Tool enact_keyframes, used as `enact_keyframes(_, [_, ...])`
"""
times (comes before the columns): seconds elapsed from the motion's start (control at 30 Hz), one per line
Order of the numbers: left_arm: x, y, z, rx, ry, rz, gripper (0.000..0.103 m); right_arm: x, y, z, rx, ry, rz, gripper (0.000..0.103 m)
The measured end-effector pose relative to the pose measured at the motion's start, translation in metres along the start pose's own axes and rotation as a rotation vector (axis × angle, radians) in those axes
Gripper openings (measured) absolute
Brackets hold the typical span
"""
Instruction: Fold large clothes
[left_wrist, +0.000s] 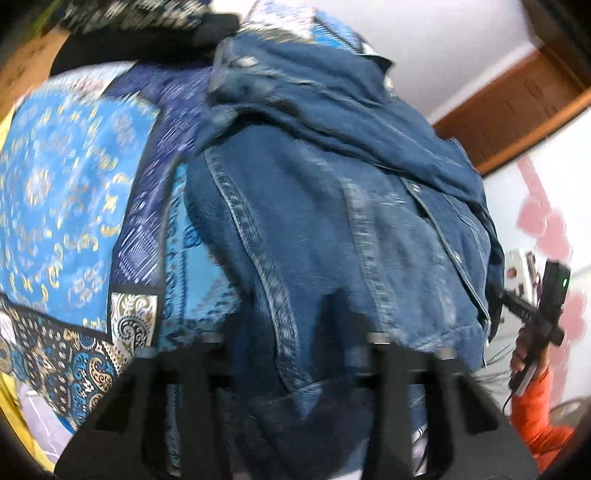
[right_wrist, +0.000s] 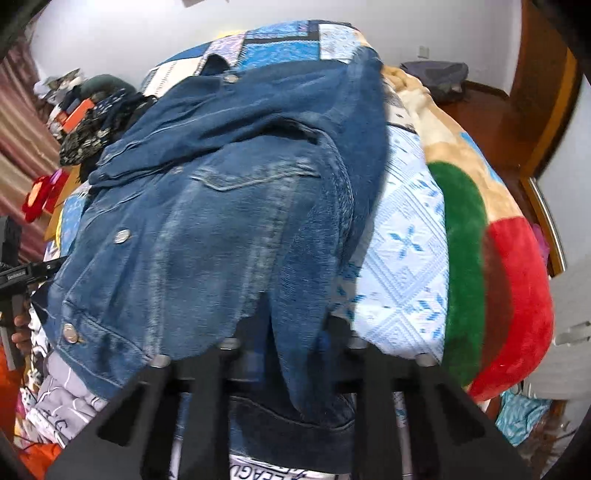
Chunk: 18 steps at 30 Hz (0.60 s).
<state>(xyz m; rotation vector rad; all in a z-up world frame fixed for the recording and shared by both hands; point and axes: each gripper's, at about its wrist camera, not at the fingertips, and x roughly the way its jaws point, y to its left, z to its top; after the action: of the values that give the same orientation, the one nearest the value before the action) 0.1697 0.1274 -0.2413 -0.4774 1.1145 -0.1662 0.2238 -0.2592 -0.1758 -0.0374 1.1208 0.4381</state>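
Nearest the lens in the left wrist view, the left gripper (left_wrist: 295, 314) is seen closed down onto a stitched seam fold of the denim jacket (left_wrist: 332, 206); cloth is pinched between the narrowed jaws. In the right wrist view the right gripper (right_wrist: 291, 314) is likewise clamped onto a hanging fold of the same denim jacket (right_wrist: 207, 221), near its hem. The jacket is draped over the patchwork bedspread (left_wrist: 66, 192), its snap buttons (right_wrist: 122, 235) facing up. Beside the jacket, a plush blanket (right_wrist: 517, 280) in green, red and tan is heaped on the bedspread. Beyond the jacket, dark patterned garments (left_wrist: 147, 26) are piled. No container is visible. A wooden headboard (left_wrist: 517, 110) is noted behind.
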Motion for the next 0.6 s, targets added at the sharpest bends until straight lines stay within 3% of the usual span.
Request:
enact_keyframes(0.03, [-0.003, -0.007, 0.002, 0.020, -0.012, 0.016, 0.006, -0.001, 0.004, 0.000, -0.007, -0.006, 0.000, 0.011])
enact_keyframes(0.13, [-0.024, -0.028, 0.014, 0.068, -0.102, 0.052, 0.005, -0.017, 0.008, 0.011, -0.005, -0.047, 0.070, 0.007])
enact_keyframes(0.17, [-0.036, -0.035, 0.021, 0.080, -0.143, 0.044, 0.005, -0.028, 0.010, 0.019, -0.010, -0.067, 0.115, 0.007])
enact_keyframes(0.37, [-0.078, -0.048, 0.085, 0.058, -0.293, -0.021, 0.005, -0.066, 0.016, 0.067, -0.019, -0.207, 0.183, 0.007])
enact_keyframes(0.47, [-0.073, -0.039, 0.126, 0.002, -0.321, -0.046, 0.005, -0.072, 0.014, 0.100, -0.013, -0.279, 0.140, 0.007])
enact_keyframes(0.6, [-0.034, -0.008, 0.166, -0.058, -0.307, 0.024, 0.006, -0.054, -0.005, 0.140, 0.060, -0.330, 0.067, 0.007])
